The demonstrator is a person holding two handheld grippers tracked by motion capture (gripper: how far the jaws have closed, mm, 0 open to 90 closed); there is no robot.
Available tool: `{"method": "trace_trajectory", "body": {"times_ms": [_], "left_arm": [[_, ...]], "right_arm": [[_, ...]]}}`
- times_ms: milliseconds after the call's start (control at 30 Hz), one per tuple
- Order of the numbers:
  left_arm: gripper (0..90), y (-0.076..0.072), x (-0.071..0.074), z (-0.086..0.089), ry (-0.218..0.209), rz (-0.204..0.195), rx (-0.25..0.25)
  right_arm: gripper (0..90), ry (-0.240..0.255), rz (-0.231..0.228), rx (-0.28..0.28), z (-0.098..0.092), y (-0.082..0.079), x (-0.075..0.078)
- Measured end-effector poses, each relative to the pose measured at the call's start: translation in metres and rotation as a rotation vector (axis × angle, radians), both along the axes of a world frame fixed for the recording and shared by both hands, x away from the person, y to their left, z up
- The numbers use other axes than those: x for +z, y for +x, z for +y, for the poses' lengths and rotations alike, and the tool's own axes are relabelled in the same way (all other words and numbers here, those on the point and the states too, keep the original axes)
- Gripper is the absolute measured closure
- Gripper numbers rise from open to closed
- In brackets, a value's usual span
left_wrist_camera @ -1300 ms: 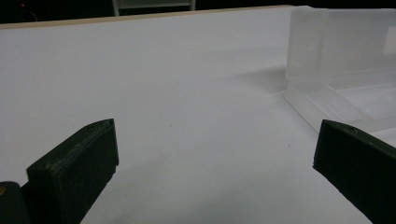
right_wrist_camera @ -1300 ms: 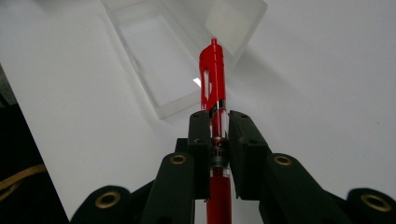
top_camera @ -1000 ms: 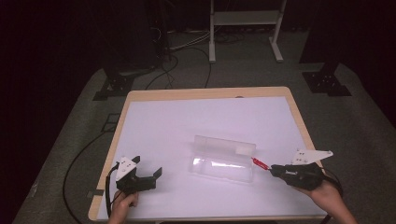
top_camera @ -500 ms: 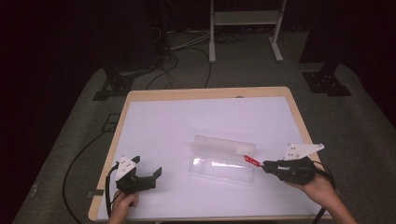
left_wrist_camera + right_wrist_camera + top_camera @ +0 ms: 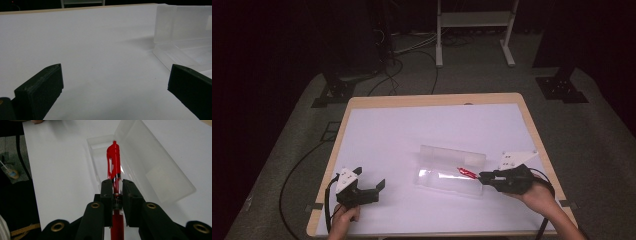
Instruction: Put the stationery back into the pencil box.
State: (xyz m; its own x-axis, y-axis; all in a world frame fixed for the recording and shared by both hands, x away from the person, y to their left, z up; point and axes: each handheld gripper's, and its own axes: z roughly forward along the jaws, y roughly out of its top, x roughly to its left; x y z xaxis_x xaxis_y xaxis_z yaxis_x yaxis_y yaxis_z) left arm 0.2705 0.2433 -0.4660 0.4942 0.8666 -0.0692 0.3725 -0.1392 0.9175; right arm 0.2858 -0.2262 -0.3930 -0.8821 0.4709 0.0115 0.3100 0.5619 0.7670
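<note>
A clear plastic case [image 5: 451, 171] lies open at the middle of the white table, its lid [image 5: 453, 154] standing up on the far side. In the left gripper view the case [image 5: 182, 37] is at the upper right. My right gripper [image 5: 485, 176] is shut on a red pen [image 5: 466, 173], which sticks out leftward over the case's right end. The right gripper view has the red pen [image 5: 114, 162] clamped between the jaws, pointing over the case's tray [image 5: 105, 157]. My left gripper [image 5: 379, 186] rests open at the table's front left, with nothing between its jaws.
The white sheet [image 5: 412, 135] covers a wood-edged table [image 5: 432, 100]. Cables [image 5: 302, 165] trail off the left side onto the grey floor. A white stand [image 5: 472, 30] is behind the table.
My right gripper has moved left with the red pen, bringing its tip from beside the case to over the case's right end. The left gripper has stayed put.
</note>
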Motion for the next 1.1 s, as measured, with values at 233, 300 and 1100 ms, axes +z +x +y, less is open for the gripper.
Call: {"method": "trace_trajectory", "body": {"times_ms": [233, 300, 1100], "left_arm": [[0.0, -0.001, 0.000, -0.001, 0.014, -0.009, -0.007], [0.0, -0.001, 0.000, -0.001, 0.016, -0.006, -0.008], [0.0, 0.000, 0.000, -0.001, 0.017, -0.007, -0.012]], "right_arm": [[78.7, -0.014, 0.007, 0.031, 0.017, 0.004, -0.006], [78.7, -0.019, 0.009, 0.041, 0.021, 0.004, -0.007], [78.6, -0.047, 0.040, 0.090, 0.050, 0.022, -0.026]]}}
